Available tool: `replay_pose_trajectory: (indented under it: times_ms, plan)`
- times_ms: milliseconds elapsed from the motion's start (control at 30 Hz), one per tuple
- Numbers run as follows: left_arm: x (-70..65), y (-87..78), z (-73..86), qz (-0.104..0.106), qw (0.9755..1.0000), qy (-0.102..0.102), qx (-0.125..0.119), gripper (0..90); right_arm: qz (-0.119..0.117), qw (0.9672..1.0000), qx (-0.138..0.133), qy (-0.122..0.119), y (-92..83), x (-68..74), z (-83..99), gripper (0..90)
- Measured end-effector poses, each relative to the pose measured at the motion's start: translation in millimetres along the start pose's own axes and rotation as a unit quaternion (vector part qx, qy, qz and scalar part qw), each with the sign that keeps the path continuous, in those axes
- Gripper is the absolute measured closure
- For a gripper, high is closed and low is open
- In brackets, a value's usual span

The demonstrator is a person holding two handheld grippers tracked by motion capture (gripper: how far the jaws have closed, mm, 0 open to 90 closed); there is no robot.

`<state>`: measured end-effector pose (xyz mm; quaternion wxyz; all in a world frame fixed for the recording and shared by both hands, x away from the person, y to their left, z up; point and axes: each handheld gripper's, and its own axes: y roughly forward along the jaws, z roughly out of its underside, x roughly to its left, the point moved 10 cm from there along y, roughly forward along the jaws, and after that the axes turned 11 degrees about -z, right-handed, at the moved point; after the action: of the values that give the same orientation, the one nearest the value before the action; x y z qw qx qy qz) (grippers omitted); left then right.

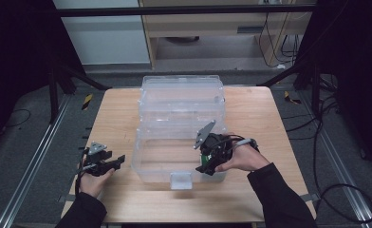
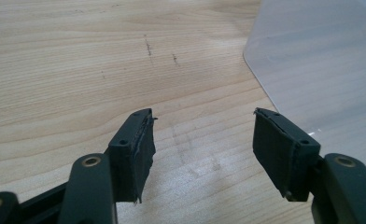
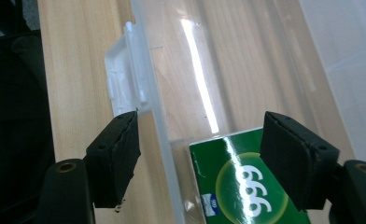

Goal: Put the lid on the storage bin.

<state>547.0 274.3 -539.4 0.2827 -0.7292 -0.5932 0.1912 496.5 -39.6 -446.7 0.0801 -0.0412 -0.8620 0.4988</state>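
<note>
Right tongs (image 3: 200, 140) straddle the near wall of a clear plastic bin (image 1: 181, 123), jaws apart and gripping nothing, a green box (image 3: 246, 186) lying inside beneath them; left tongs (image 2: 202, 135) hover wide open, empty, over the wooden tabletop (image 1: 113, 114) just beside the bin.

Clear bin (image 1: 181, 137) stands at mid-table (image 1: 255, 109), long axis running from near edge to far edge; far end reaches the far edge. Latch tab (image 1: 181, 180) on its near wall, facing the near edge. Box (image 3: 239, 186) lies inside the bin, near-right corner, against the near wall. Left gripper (image 1: 115, 163) over the table's near-left part, just left of the bin. Right gripper (image 1: 207, 166) at the bin's near-right corner.
</note>
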Motion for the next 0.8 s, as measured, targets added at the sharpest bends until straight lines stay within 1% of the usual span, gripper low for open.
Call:
replay_pose_trajectory:
  times_ms: [100, 133, 267, 500, 800]
  plan:
    - [-0.5, 0.3, -0.4, 0.0, 1.0, 0.0, 0.0, 39.2, -0.006, 0.9999, 0.008, 0.002, 4.3, 2.6, -0.4, 30.6]
    - [-0.5, 0.3, -0.7, 0.0, 1.0, 0.0, -0.001, 39.4, -0.007, 0.9999, 0.011, -0.001, 5.0, 2.8, -0.6, 31.0]
    - [-0.8, 0.9, -0.3, 0.002, 1.0, -0.002, 0.001, 40.7, -0.01, 0.9999, 0.003, -0.004, 8.7, 5.3, -4.3, 33.8]
    - [-1.6, 0.0, -1.3, 0.006, 1.0, -0.001, -0.003, 43.6, -0.023, 0.9997, 0.008, 0.0, 20.8, 6.4, -2.3, 35.9]
    - [-1.2, -0.5, -1.7, 0.006, 1.0, 0.002, -0.006, 45.6, -0.03, 0.9994, 0.015, -0.011, 29.6, 10.1, -5.0, 39.1]
